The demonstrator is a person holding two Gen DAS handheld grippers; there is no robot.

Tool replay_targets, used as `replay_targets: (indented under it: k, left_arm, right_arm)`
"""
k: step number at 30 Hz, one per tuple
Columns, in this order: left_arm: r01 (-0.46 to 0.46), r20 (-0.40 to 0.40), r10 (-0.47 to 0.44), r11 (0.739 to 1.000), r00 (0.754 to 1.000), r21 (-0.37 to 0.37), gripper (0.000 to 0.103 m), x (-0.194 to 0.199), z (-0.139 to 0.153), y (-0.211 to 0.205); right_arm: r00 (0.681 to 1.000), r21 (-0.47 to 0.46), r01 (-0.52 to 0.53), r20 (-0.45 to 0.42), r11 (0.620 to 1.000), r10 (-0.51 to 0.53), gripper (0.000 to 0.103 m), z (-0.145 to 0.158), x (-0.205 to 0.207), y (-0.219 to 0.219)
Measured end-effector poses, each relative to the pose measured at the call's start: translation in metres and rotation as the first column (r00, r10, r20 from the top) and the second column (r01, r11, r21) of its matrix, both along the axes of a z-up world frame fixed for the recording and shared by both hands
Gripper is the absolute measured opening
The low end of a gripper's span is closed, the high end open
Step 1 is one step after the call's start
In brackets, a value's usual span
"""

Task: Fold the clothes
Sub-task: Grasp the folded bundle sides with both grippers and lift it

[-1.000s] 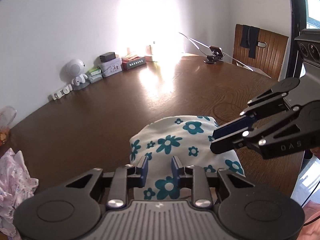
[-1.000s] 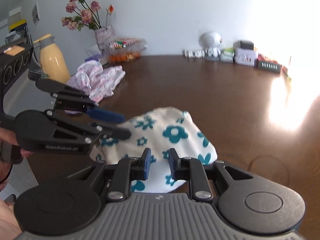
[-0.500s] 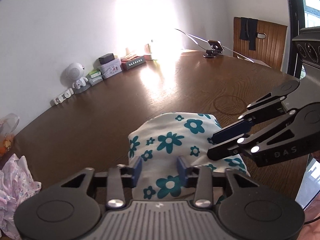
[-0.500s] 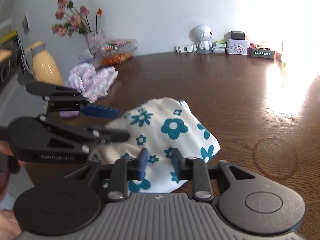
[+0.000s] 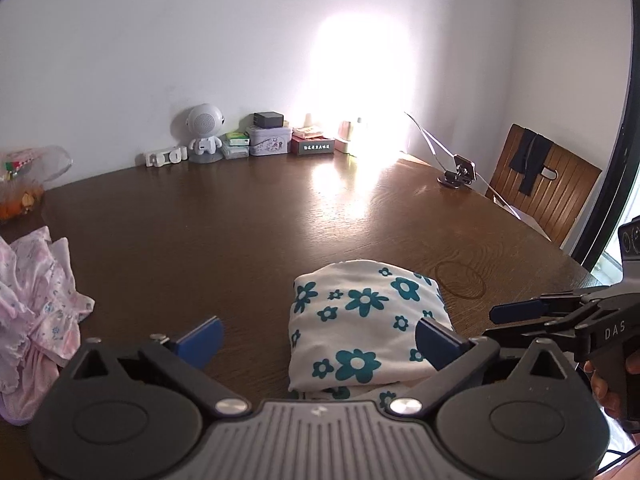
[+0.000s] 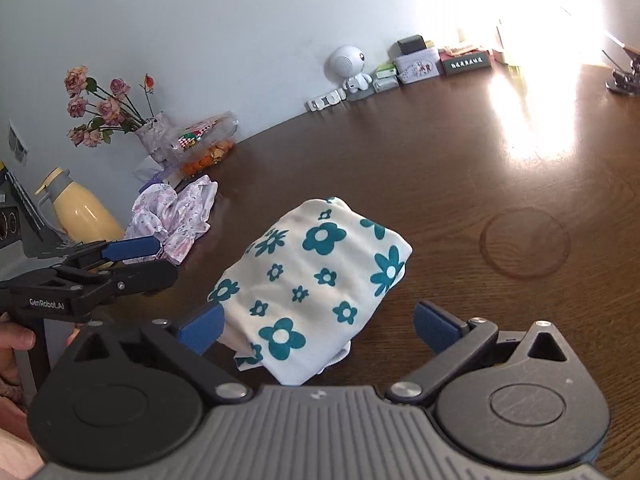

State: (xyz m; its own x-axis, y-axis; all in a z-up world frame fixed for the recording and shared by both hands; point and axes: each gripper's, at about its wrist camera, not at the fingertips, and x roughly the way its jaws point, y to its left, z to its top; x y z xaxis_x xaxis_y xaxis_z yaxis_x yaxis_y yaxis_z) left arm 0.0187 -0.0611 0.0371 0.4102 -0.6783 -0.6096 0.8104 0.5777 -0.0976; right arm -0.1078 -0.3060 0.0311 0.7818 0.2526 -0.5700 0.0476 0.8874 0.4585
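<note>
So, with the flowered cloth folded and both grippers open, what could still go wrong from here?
1. The folded flowered cloth looks puffy and a loose layer sticks out at its near end, so it may spring open.
2. It lies near the table edge, so a nudge from the right gripper might push it off.
3. The left gripper is close beside the right gripper; they could bump when reaching for the pink garment.

The desk (image 5: pixel 248 216) is dark polished wood with a glossy, light-catching grain, the folded floral garment (image 5: pixel 360 320) soft matt cloth, and the left hand-held gripper (image 5: pixel 318 340) matt black plastic with ribbed blue pads (image 5: pixel 438 340).
</note>
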Motion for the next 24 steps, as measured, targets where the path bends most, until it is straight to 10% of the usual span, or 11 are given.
replay_targets:
  k: [16, 21, 24]
  left_arm:
    - [0.047, -0.368, -0.038, 0.999, 0.929, 0.016, 0.103, 0.073, -0.033, -0.033]
    - [0.109, -0.439, -0.084, 0.994, 0.895, 0.030, 0.087, 0.091, -0.047, -0.050]
    - [0.143, -0.471, -0.116, 0.989, 0.875, 0.022, 0.086, 0.098, -0.052, -0.055]
  right_arm:
    - [0.986, 0.130, 0.134, -0.122, 0.982, -0.118, 0.103, -0.024, 0.022, -0.002]
    - [0.979, 0.188, 0.168, -0.149, 0.968, -0.140, 0.102, -0.033, 0.032, -0.005]
    - [0.972, 0.192, 0.197, -0.167, 0.962, -0.166, 0.086, -0.036, 0.036, -0.007]
